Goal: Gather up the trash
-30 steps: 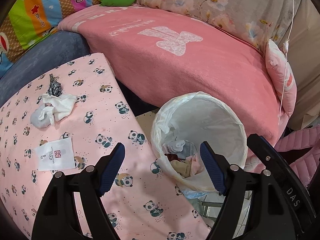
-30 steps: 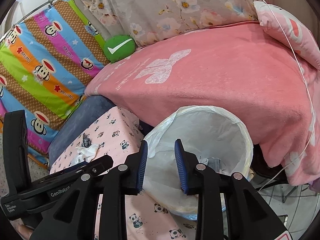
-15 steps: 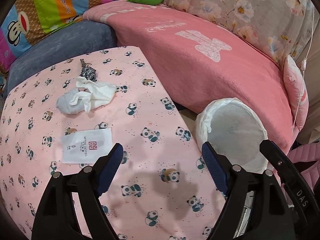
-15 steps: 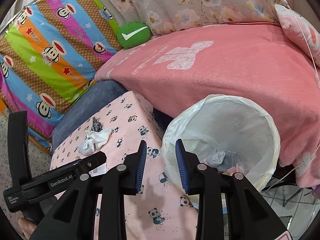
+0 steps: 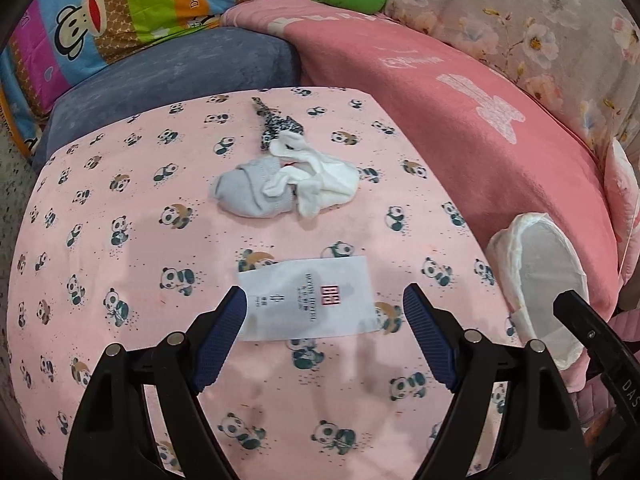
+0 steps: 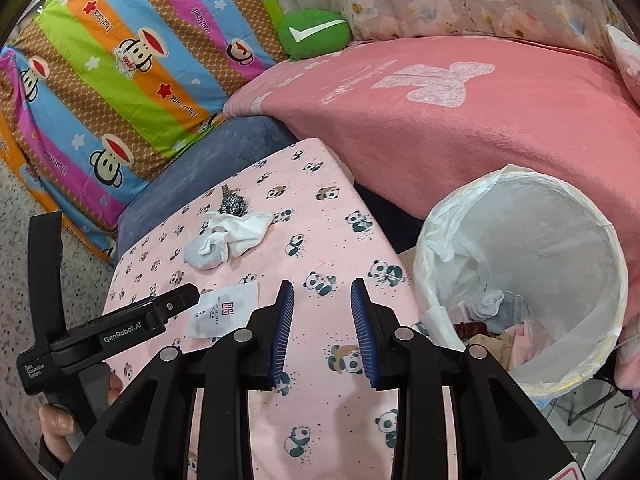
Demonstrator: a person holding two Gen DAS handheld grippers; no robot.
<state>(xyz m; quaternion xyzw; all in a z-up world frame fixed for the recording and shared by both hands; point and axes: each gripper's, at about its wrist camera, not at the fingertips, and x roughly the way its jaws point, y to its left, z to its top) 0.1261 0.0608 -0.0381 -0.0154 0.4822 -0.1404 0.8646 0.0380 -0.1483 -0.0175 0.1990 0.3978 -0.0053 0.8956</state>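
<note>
The left gripper [image 5: 322,320] hung wide open and empty right over the white packet [image 5: 308,299], its blue pads straddling the packet's short ends at 9 and 3 o'clock. That reads as a line-up for the next pick, since the packet lay flat on the panda cloth [image 5: 120,240] and needed a broad span to catch. No contact was visible; whether the pads touched the cloth I could not tell.

At 12 o'clock from the packet sat the crumpled white tissue [image 5: 320,178], tangled with a grey sock [image 5: 250,194], and just beyond them a speckled black-and-white scrap [image 5: 274,124]. All three were untouched, well apart from the packet.

The right gripper [image 6: 322,320] hovered with its jaws parted a modest way, nothing between them, above bare cloth. It waited beside the lined bin [image 6: 600,240] at its 3 o'clock, probably to stay clear of the left one's reach. The bin already held a heap of rags and wrappers [image 6: 490,320] low inside, so collection looked partly done, with the packet the likely next item.
</note>
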